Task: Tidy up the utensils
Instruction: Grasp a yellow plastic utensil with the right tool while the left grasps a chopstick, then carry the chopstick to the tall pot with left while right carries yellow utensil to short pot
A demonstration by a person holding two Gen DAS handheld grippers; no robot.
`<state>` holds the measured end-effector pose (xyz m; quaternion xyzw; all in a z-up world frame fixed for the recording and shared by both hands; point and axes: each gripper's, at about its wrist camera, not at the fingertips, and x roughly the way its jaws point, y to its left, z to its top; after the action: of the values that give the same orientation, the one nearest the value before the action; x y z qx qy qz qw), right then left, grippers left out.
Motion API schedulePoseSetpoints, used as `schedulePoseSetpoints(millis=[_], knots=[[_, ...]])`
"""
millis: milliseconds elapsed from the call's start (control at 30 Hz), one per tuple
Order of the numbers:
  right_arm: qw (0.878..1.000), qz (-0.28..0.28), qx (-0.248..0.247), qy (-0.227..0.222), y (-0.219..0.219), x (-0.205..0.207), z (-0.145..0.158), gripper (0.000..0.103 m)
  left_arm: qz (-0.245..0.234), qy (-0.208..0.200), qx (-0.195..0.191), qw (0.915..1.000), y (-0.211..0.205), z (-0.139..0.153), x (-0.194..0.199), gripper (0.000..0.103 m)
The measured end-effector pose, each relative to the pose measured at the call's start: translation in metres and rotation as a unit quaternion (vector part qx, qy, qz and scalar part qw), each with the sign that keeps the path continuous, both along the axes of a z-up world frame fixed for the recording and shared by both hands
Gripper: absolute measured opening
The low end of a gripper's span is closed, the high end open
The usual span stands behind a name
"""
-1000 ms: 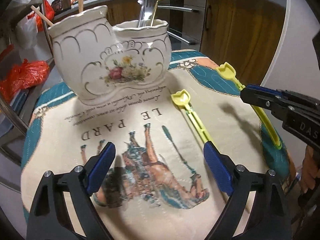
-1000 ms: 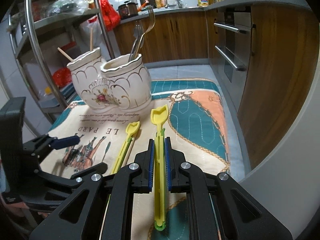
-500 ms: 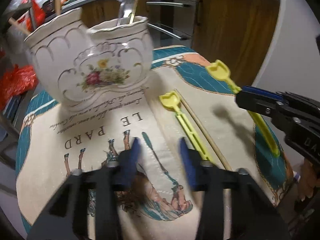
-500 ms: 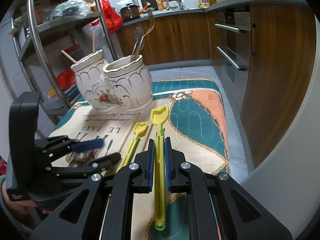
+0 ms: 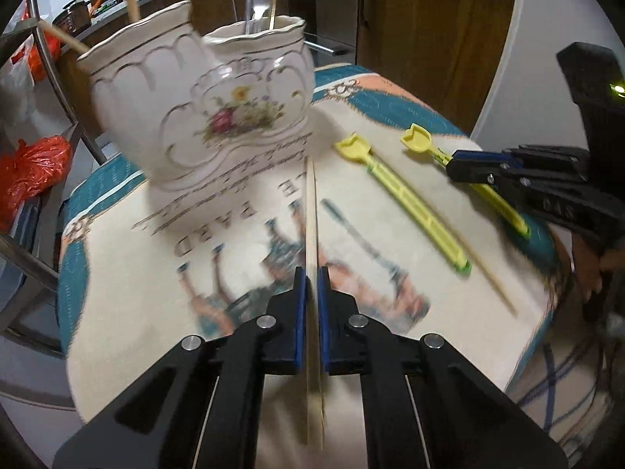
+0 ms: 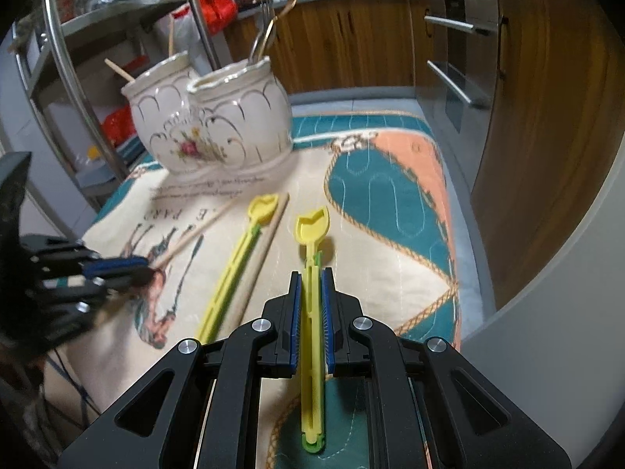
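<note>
My left gripper (image 5: 311, 273) has its jaws closing tight on a wooden chopstick (image 5: 311, 215), which points at the white floral two-pot holder (image 5: 203, 90). In the right wrist view the left gripper (image 6: 144, 267) carries that chopstick (image 6: 195, 234) just above the cloth. My right gripper (image 6: 311, 273) is shut on a yellow utensil (image 6: 312, 226) with a tulip-shaped head, lying on the cloth. A second yellow utensil (image 6: 234, 273) and another chopstick (image 6: 261, 258) lie side by side between the grippers. Forks (image 6: 269, 27) stand in the holder's right pot, chopsticks (image 6: 117, 69) in its left.
A printed cloth (image 5: 156, 293) covers the small table. A metal rack (image 6: 66, 70) with red bags (image 5: 31, 168) stands at the left. Wooden cabinets (image 6: 547, 117) and oven handles (image 6: 449, 78) lie behind and to the right. A hand (image 5: 586, 269) shows at the right edge.
The left gripper's jaws went from wide open to closed on a chopstick, and its view shifted so the yellow utensils sit further right. The right gripper kept its grip and place.
</note>
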<state>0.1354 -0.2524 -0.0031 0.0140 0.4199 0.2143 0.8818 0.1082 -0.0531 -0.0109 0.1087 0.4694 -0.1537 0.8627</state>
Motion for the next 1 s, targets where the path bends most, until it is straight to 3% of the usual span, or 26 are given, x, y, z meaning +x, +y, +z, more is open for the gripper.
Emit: schedulePoseSetpoints(millis=[300,467,600,767,1000], knots=[[0.999,0.02,-0.034,0.017,0.008,0.005,0.0,0.012,-0.005,0.005,0.0,1.0,0.027,0.0,-0.026,0.007],[0.998,0.03,-0.052,0.021,0.013,0.008,0.002,0.021,0.017,-0.002,-0.013,0.9998,0.031,-0.001,-0.036,0.008],[0.997,0.04,-0.067,0.022,0.018,0.009,0.002,0.023,0.027,-0.013,-0.021,0.9993,0.029,-0.002,-0.036,0.008],[0.996,0.043,-0.073,0.017,0.019,0.009,0.001,0.013,0.028,-0.024,-0.023,0.9991,0.025,-0.007,-0.027,0.008],[0.995,0.047,-0.082,0.013,0.024,0.006,0.003,0.011,0.016,-0.032,-0.028,0.999,0.028,-0.006,-0.03,0.007]])
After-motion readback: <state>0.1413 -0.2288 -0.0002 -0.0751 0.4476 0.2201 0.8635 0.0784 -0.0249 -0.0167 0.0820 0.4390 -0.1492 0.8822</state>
